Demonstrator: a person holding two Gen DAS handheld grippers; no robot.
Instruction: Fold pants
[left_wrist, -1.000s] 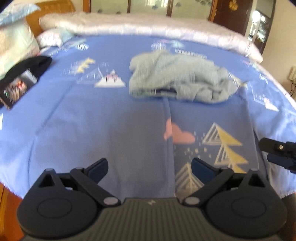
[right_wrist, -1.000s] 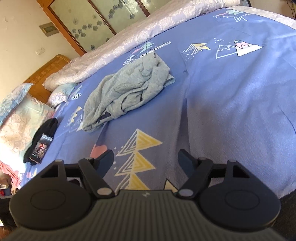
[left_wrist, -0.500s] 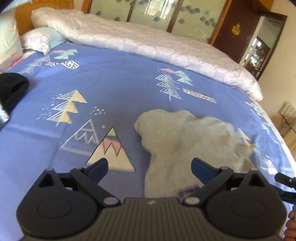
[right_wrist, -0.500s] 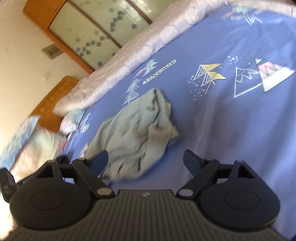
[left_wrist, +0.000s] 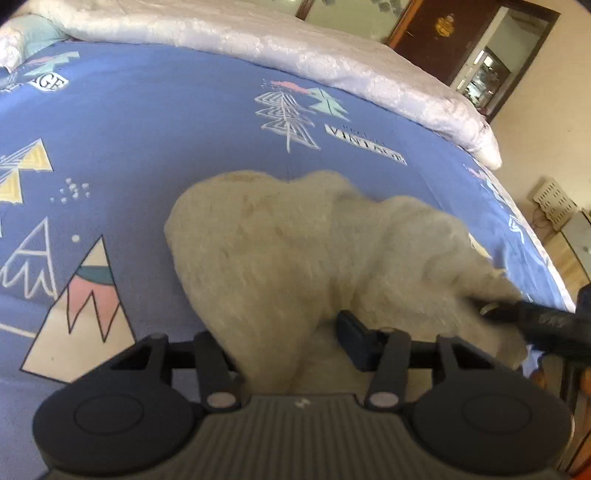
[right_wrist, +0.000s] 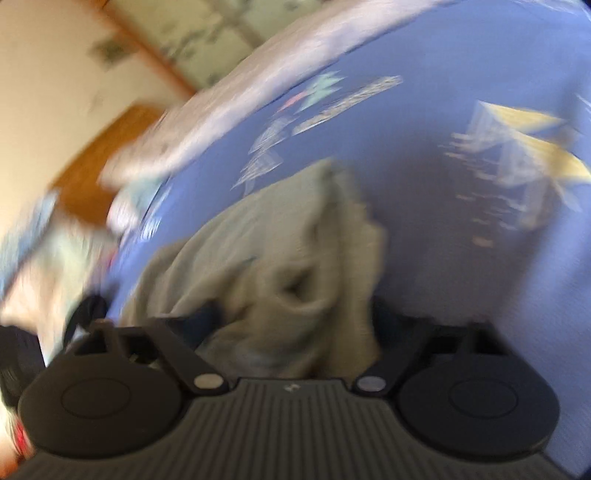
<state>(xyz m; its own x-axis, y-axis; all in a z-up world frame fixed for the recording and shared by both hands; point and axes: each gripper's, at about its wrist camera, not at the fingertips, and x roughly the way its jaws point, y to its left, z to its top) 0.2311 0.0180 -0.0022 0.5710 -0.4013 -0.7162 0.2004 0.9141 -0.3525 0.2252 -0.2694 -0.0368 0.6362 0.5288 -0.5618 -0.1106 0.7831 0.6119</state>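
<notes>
The grey pants (left_wrist: 295, 254) lie crumpled on the blue patterned bedspread (left_wrist: 147, 122). My left gripper (left_wrist: 291, 347) is open, with its jaws astride the near edge of the pants. One fingertip (left_wrist: 351, 328) shows on the cloth; the other is hidden by it. My right gripper (right_wrist: 295, 317) is open too, its jaws on either side of a bunched fold of the pants (right_wrist: 280, 258); this view is blurred by motion. The right gripper's finger (left_wrist: 535, 317) reaches into the pants from the right in the left wrist view.
A white quilt (left_wrist: 295, 48) lies rolled along the far side of the bed. A dark wooden door (left_wrist: 443, 29) and a mirror stand beyond it. The bed's right edge (left_wrist: 546, 258) drops to a wooden floor. A wooden headboard (right_wrist: 96, 166) and pillows are at the left.
Both grippers have moved forward and down onto the pants, from well short of them to straddling the cloth. Both stay open.
</notes>
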